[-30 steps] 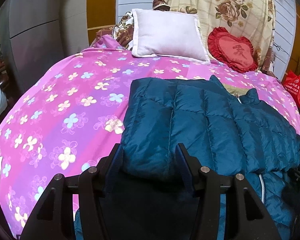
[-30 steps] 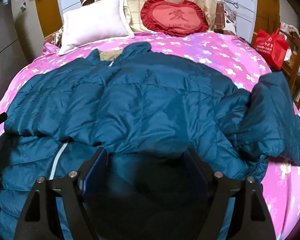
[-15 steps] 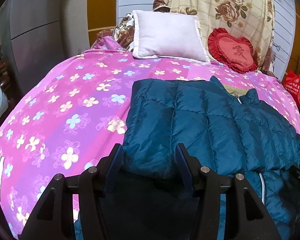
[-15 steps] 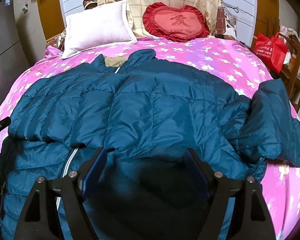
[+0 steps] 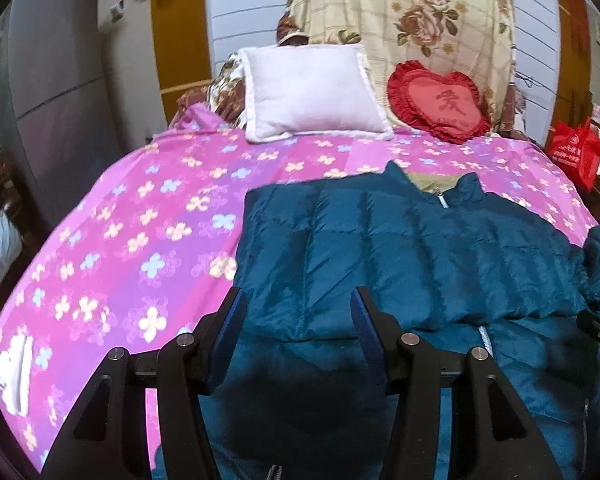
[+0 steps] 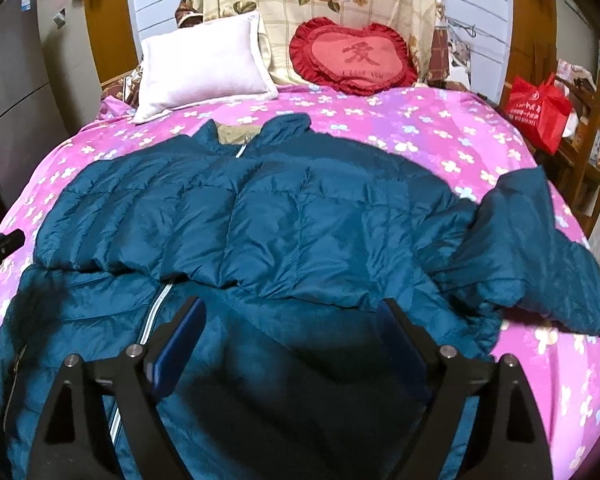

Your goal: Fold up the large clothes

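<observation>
We are looking across a bed (image 6: pixel 440 128) covered in a pink flowered sheet, and the dark teal puffer jacket (image 6: pixel 300 220) is lying on it, spreading over the middle and reaching toward the foot edge nearest us, its collar pointing at the head end. One sleeve is folding across the chest of the jacket, while the other sleeve (image 6: pixel 540 248) is trailing out toward the right edge of the bed. A white pillow (image 5: pixel 312 92) and a red heart cushion (image 5: pixel 440 104) are leaning at the head end, well apart from the jacket. We are holding the left gripper (image 5: pixel 296 332) over the jacket's left side near the foot edge, its jaws standing apart; the folded edge of the jacket is showing between them, but the pads are not pressing on it. We are holding the right gripper (image 6: pixel 292 340) over the lower front of the jacket, just right of the zipper (image 6: pixel 156 304); its jaws have just been opening and are standing wide, with the fabric lying below them and nothing pinched.
</observation>
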### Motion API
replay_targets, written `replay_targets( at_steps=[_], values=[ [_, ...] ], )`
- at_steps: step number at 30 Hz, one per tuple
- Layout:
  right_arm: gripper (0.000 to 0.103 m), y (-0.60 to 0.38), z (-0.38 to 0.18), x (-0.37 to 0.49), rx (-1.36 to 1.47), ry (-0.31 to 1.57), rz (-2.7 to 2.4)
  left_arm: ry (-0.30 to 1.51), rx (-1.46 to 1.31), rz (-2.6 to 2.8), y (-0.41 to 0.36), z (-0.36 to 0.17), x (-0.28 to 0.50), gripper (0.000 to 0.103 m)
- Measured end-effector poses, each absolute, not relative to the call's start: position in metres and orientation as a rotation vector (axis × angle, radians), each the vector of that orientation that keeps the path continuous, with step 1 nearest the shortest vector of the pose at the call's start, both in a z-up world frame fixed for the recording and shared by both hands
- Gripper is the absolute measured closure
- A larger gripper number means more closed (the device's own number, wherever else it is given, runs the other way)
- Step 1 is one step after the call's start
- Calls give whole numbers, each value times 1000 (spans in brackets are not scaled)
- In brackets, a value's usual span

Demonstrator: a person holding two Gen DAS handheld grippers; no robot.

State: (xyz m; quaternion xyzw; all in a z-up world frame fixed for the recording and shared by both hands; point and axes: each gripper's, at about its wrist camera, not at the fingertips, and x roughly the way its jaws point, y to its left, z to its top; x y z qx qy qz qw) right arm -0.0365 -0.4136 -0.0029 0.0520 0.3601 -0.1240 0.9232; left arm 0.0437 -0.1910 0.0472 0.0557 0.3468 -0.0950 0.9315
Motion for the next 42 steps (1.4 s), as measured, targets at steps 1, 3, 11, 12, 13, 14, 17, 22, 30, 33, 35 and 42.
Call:
replay_targets(
  at_steps=[1, 3, 11, 12, 13, 14, 17, 22, 30, 33, 35, 42],
  values=[
    [13, -414, 1, -39, 105, 734, -254, 700, 129, -196, -194, 53, 43, 68],
    [13, -416, 9, -45, 104, 722, -258, 673, 146, -195, -199, 66, 42, 68],
    [10, -423, 33, -55, 132, 671, -269, 669, 110, -224, -205, 72, 48, 68],
    [10, -422, 33, -54, 133, 670, -269, 677, 108, -226, -205, 67, 48, 68],
    [10, -421, 32, -53, 133, 671, -268, 682, 106, -222, -204, 58, 48, 68],
    [10, -420, 31, -51, 132, 673, -268, 682, 106, -216, -204, 51, 48, 68],
    [10, -417, 21, -42, 133, 690, -267, 692, 96, -217, -202, 32, 50, 68],
    [10, -411, 5, -27, 131, 718, -264, 725, 128, -221, -205, 19, 58, 68],
    [10, -401, -16, -6, 132, 765, -247, 739, 101, -216, -199, 14, 66, 68],
    [10, -397, -18, -5, 107, 766, -247, 756, 103, -219, -200, 8, 70, 68],
    [10, -397, -18, -6, 102, 771, -246, 778, 100, -226, -202, 2, 73, 68],
    [10, -407, -14, -13, 101, 765, -261, 911, 89, -248, -206, -23, 87, 68]
  ],
)
